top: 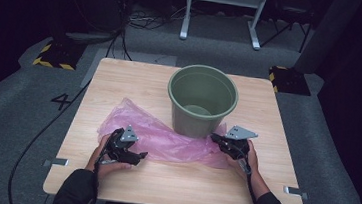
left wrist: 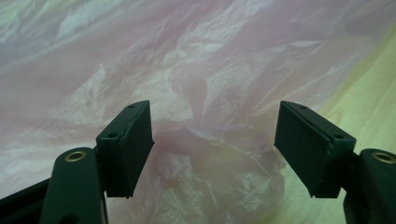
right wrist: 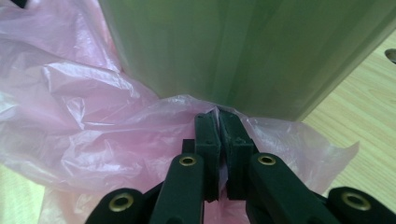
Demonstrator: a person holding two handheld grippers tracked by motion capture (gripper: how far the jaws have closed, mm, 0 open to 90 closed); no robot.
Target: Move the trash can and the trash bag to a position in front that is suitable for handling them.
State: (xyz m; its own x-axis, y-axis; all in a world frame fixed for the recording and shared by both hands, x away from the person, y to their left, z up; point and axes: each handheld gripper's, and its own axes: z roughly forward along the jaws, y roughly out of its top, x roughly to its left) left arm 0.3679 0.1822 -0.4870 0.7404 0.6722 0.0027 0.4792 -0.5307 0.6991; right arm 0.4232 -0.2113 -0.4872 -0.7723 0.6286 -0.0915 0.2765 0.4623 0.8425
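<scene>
presently we pinch the pink plastic bag (right wrist: 116, 140), lying crumpled on the counter (top: 176, 182) against the green bucket (top: 201, 101), with the right gripper (right wrist: 218, 114) fingers closed on its edge; left gripper (left wrist: 212, 140) fingers gape wide above it. next, we judge, the left must close on a fold.

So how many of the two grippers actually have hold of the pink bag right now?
1. The right gripper is shut on the pink bag right beside the green bucket. The left gripper hovers open over the bag's other end, gripping nothing.
</scene>
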